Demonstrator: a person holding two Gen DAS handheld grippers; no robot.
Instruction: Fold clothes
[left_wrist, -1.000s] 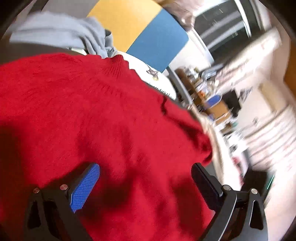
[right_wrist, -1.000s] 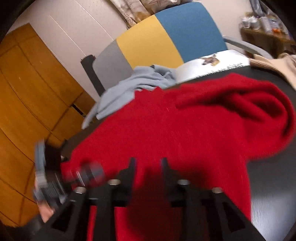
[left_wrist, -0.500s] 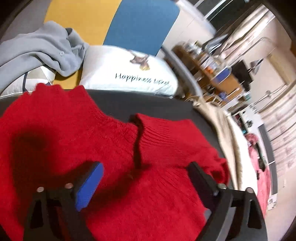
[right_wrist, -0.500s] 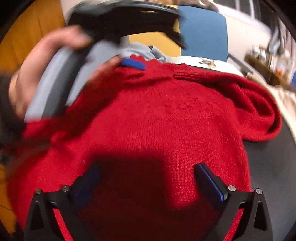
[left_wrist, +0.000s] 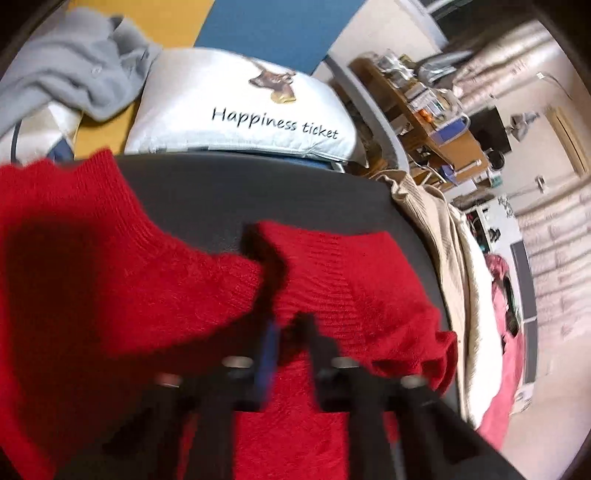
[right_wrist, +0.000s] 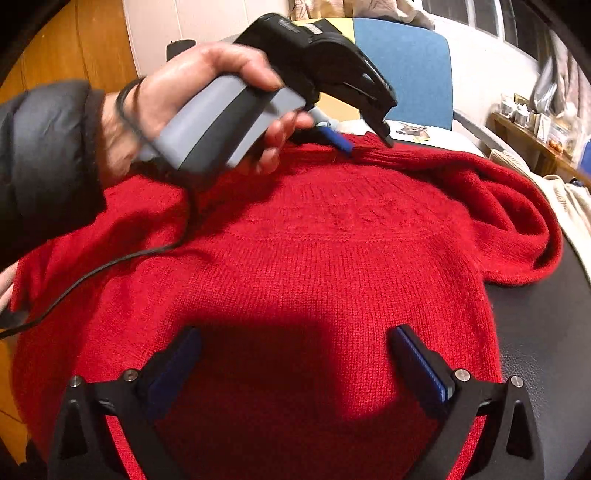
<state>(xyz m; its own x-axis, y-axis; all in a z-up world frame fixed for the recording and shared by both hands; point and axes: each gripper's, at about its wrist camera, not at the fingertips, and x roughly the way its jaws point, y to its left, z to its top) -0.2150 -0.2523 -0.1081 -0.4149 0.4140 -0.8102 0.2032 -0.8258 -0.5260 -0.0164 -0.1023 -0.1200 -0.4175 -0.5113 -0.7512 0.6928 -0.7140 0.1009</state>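
Red knit sweater (right_wrist: 314, 266) is lying spread over the dark table (right_wrist: 543, 332), filling the frame's centre. Your left gripper (left_wrist: 286, 332), at lower centre of its view, is pinching the ribbed collar between nearly closed fingers. Your right gripper (right_wrist: 295, 354) is hovering wide open above the sweater's body. White pillow (left_wrist: 240, 110) is sitting beyond, at upper centre.

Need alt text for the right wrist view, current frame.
Open right gripper hovers over a red sweater spread on a dark table. Beyond it, a hand holds the left gripper pinching the sweater's far edge.
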